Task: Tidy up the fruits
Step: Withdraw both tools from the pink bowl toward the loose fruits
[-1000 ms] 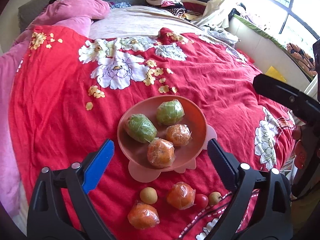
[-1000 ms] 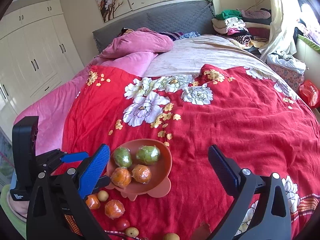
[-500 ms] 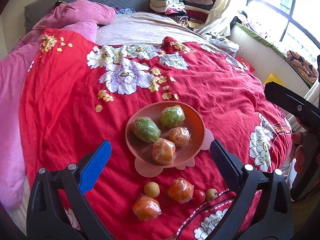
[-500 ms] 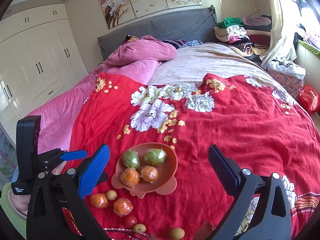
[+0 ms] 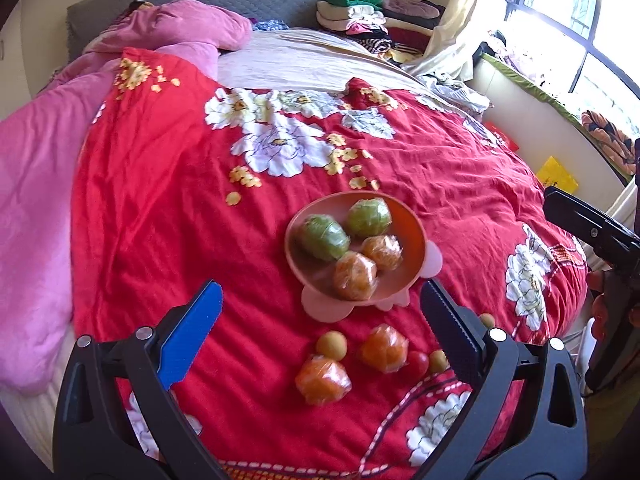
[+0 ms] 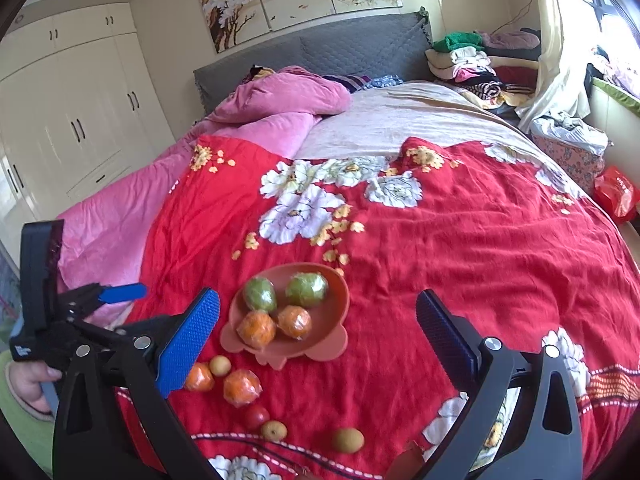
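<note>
A pink bowl (image 5: 412, 224) (image 6: 338, 292) sits on the red floral bedspread and holds two wrapped green fruits (image 5: 325, 237) and two wrapped oranges (image 5: 355, 275). In front of it lie loose fruits: two wrapped oranges (image 5: 323, 380) (image 6: 242, 387), a small red tomato (image 5: 417, 362) (image 6: 256, 416) and small yellowish round fruits (image 5: 331, 344) (image 6: 348, 440). My left gripper (image 5: 320, 320) is open and empty, above the loose fruits. My right gripper (image 6: 318, 324) is open and empty, above the bedspread near the bowl.
The red bedspread (image 5: 160, 220) covers most of the bed, with a pink quilt (image 5: 36, 200) at the left. Folded clothes (image 6: 472, 60) are stacked by the headboard. The other gripper shows at the right edge (image 5: 592, 232) and at the left (image 6: 60, 320).
Both grippers have drawn back and up from the bowl, so more of the bed and loose fruit shows. Both stay open and nothing was picked up.
</note>
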Action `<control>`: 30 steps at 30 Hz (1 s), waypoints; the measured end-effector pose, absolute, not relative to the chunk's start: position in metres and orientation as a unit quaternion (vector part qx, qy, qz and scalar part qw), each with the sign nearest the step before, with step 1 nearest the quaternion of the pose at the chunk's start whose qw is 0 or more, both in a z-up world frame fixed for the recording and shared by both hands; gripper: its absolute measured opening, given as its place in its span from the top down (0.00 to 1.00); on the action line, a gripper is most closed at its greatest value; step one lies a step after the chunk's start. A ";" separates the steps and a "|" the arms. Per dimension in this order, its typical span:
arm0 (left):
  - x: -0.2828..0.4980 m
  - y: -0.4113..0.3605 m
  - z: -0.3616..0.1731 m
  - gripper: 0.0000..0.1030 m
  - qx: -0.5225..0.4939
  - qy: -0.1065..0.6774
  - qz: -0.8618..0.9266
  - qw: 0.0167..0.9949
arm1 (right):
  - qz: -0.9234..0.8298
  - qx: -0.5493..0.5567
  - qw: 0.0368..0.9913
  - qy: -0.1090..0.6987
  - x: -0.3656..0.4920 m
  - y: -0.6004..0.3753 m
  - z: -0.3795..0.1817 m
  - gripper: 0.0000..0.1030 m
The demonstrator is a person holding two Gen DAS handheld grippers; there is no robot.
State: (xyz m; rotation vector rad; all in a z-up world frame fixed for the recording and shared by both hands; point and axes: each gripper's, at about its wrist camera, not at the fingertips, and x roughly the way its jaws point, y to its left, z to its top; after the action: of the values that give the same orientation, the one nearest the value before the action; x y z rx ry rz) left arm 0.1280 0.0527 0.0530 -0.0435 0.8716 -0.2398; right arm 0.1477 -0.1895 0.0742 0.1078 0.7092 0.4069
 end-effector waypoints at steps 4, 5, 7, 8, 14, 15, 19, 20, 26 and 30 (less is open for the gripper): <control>0.120 0.063 0.046 0.10 -0.028 0.426 -0.107 0.898 | 0.200 0.045 0.914 0.350 0.140 -0.187 0.068 0.05; 0.118 0.064 0.045 0.10 -0.028 0.427 -0.106 0.897 | 0.203 0.041 0.913 0.352 0.138 -0.185 0.066 0.05; 0.114 0.066 0.040 0.10 -0.028 0.431 -0.105 0.896 | 0.208 0.035 0.911 0.356 0.134 -0.181 0.063 0.05; 0.113 0.066 0.038 0.10 -0.028 0.433 -0.105 0.895 | 0.211 0.031 0.909 0.358 0.132 -0.178 0.061 0.05; 0.104 0.066 0.027 0.10 -0.025 0.441 -0.103 0.891 | 0.223 0.004 0.902 0.370 0.118 -0.165 0.048 0.05; 0.102 0.065 0.025 0.10 -0.025 0.443 -0.103 0.890 | 0.223 0.001 0.901 0.372 0.117 -0.164 0.046 0.05; 0.098 0.063 0.020 0.10 -0.021 0.447 -0.103 0.888 | 0.230 -0.014 0.894 0.385 0.107 -0.156 0.032 0.05; 0.097 0.063 0.019 0.10 -0.020 0.446 -0.104 0.889 | 0.231 -0.015 0.892 0.388 0.105 -0.155 0.029 0.05; 0.092 0.060 0.010 0.10 -0.022 0.452 -0.105 0.885 | 0.236 -0.020 0.884 0.403 0.098 -0.150 0.014 0.05; 0.089 0.056 0.004 0.10 -0.017 0.457 -0.107 0.883 | 0.239 -0.026 0.882 0.405 0.095 -0.147 0.010 0.05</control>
State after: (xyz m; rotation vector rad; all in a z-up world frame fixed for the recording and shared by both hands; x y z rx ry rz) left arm 0.0887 0.0565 0.0045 -0.0364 0.9525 -0.2223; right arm 0.0951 -0.1471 0.0100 -0.0542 0.8444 0.4967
